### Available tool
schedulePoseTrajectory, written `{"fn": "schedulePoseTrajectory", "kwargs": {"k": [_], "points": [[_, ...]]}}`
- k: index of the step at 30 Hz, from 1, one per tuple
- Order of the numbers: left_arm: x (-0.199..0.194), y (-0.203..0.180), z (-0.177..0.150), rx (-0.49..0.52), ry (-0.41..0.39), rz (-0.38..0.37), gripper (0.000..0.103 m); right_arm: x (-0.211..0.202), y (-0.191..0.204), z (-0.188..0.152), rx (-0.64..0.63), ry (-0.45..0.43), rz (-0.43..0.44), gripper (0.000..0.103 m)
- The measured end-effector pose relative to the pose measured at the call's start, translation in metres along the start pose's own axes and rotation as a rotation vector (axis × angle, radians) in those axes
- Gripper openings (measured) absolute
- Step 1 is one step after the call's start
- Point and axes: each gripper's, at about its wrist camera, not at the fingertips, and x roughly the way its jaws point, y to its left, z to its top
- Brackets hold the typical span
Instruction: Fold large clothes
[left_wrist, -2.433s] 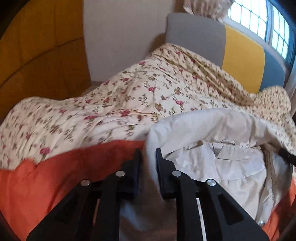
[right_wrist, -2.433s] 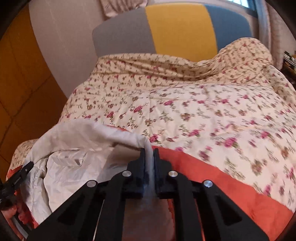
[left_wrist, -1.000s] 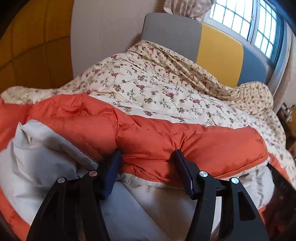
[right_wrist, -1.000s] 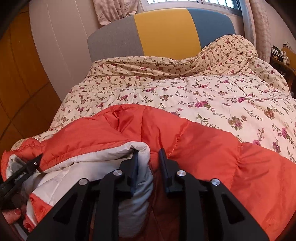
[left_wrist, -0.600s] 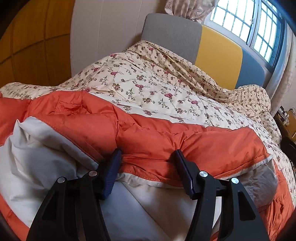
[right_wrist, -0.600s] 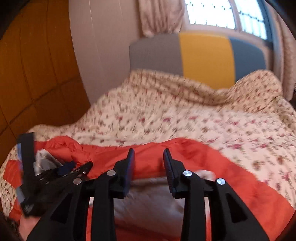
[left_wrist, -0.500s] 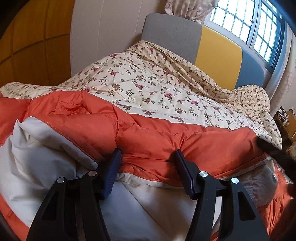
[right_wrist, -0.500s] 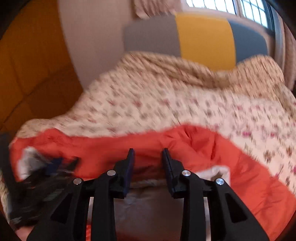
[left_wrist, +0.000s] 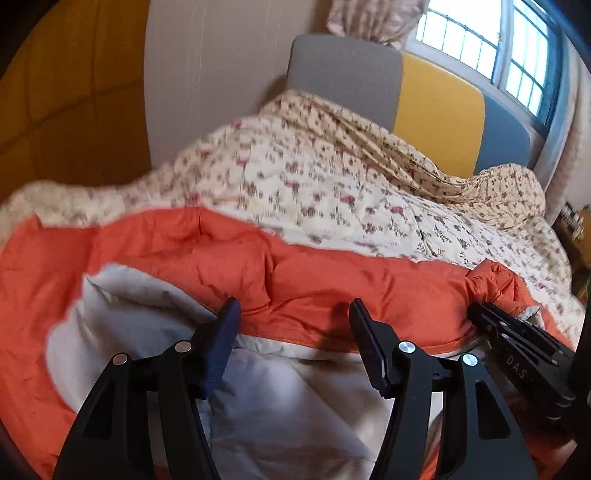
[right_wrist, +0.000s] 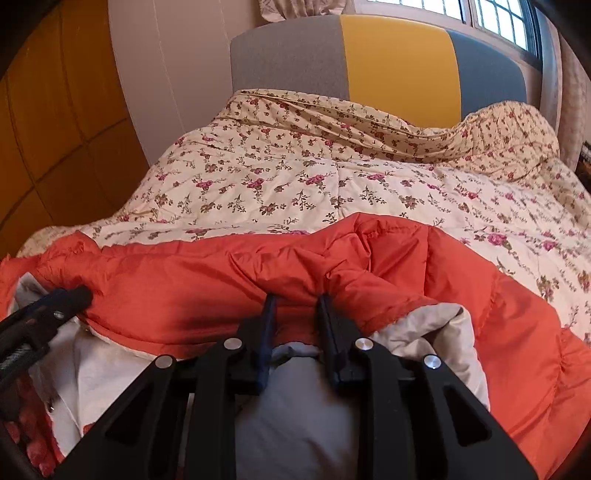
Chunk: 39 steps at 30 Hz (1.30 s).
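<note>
Seemingly, one fold is laid on the jacket (left_wrist: 332, 280) on the bed (right_wrist: 332, 177), further folds are left, and both the left tool (left_wrist: 293, 314) and right tool (right_wrist: 293, 306) are held released.

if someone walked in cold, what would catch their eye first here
The bright orange puffy jacket, its pale lining turned up, sprawls across the near end of the bed. Behind it a floral quilt runs up to a grey, yellow and blue headboard. Both the left gripper and right gripper sit open at the jacket's edge.
</note>
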Motion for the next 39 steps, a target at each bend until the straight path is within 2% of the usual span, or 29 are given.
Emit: {"fn": "schedulePoseTrajectory", "kwargs": {"k": [2,6,8,10,12,14,16,19,22,26,28,29,31,33,37,39], "points": [[0.017,-0.002,-0.003,0.037,0.039,0.011,0.061,0.0,0.003,-0.001,-0.018,-0.005,-0.017,0.023],[0.028,-0.009,-0.001,0.067,0.05,0.051,0.061,0.002,0.007,-0.002,-0.036,-0.002,-0.039,0.023],[0.027,-0.008,-0.001,0.064,0.043,0.046,0.061,0.002,0.011,-0.004,-0.05,-0.004,-0.056,0.023],[0.02,-0.005,-0.003,0.051,0.031,0.012,0.068,0.003,0.012,-0.005,-0.058,-0.004,-0.066,0.023],[0.003,-0.001,-0.006,0.036,0.017,-0.042,0.087,0.003,0.012,-0.005,-0.06,-0.005,-0.072,0.023],[-0.021,0.001,-0.014,0.017,-0.02,-0.03,0.1,0.003,0.013,-0.005,-0.065,-0.005,-0.077,0.023],[-0.044,0.004,-0.02,-0.003,-0.072,-0.013,0.1,0.003,0.014,-0.006,-0.07,-0.006,-0.083,0.023],[-0.081,0.022,-0.028,-0.05,-0.137,-0.037,0.1,0.001,0.014,-0.006,-0.067,-0.014,-0.08,0.023],[-0.109,0.053,-0.035,-0.111,-0.197,0.018,0.1,-0.002,0.013,-0.007,-0.063,-0.027,-0.075,0.024],[-0.134,0.113,-0.049,-0.212,-0.208,0.191,0.1,-0.008,0.016,-0.008,-0.082,-0.026,-0.069,0.032],[-0.143,0.153,-0.055,-0.304,-0.184,0.285,0.1,-0.017,0.019,-0.009,-0.095,-0.031,-0.047,0.051],[-0.147,0.174,-0.06,-0.365,-0.181,0.318,0.1,-0.025,0.02,-0.011,-0.099,-0.046,-0.032,0.055],[-0.156,0.213,-0.071,-0.496,-0.17,0.353,0.1,-0.039,0.022,-0.017,-0.114,-0.067,-0.038,0.056],[-0.164,0.252,-0.083,-0.641,-0.167,0.373,0.1,-0.051,0.021,-0.022,-0.112,-0.047,-0.051,0.056],[-0.176,0.293,-0.11,-0.816,-0.16,0.419,0.1,-0.073,0.005,-0.037,-0.034,-0.034,-0.082,0.056],[-0.183,0.31,-0.12,-0.888,-0.164,0.421,0.1,-0.082,0.0,-0.05,-0.026,-0.03,-0.13,0.057]]}}
